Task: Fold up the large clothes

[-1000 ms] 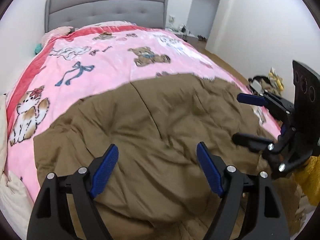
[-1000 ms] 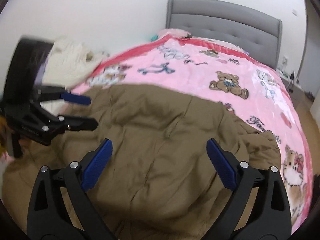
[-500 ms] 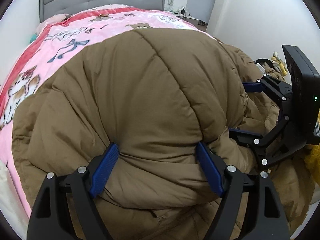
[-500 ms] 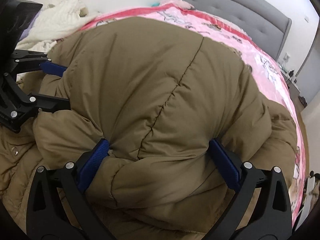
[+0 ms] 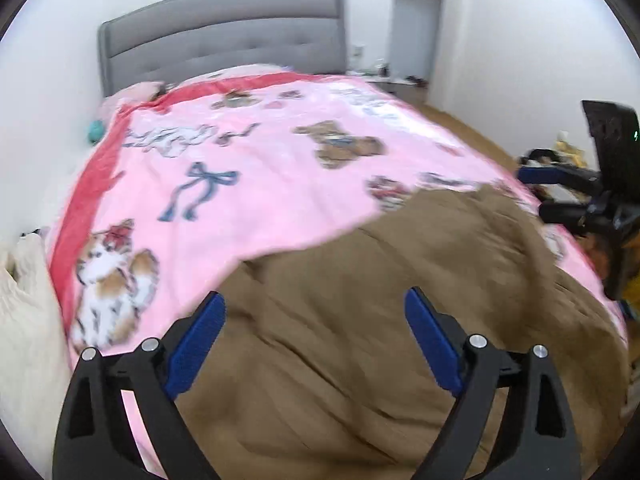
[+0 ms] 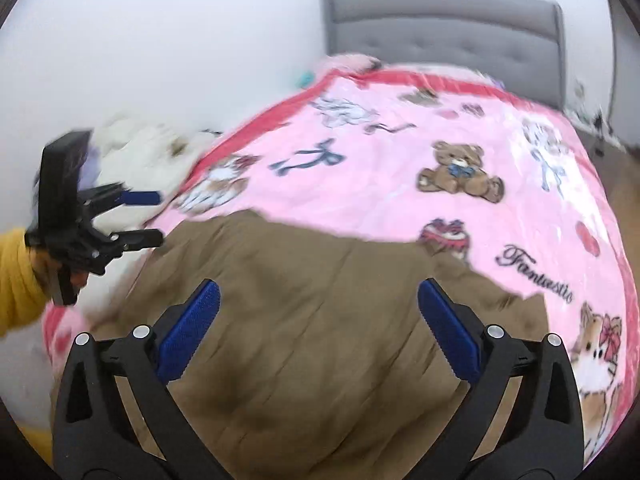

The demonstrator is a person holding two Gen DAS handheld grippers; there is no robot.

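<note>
A large brown padded coat lies spread low on the near end of the bed, also filling the foreground of the right wrist view. My left gripper hovers above it, its jaws opening, with nothing pinched between the blue pads. The right gripper is open too and holds nothing, with the coat lying below it. Each gripper shows in the other's view: the right gripper at the coat's right edge, the left gripper at its left edge. Both views are motion-blurred.
A pink cartoon-print blanket covers the bed up to a grey padded headboard. A heap of white knitwear lies at the bed's left side. A yellow sleeve holds the left gripper. Wooden floor runs along the right.
Half a second ago a thick bulge of coat stood between the jaws of both grippers. Now the coat lies flat, and both grippers have drawn back and up, free of it.
</note>
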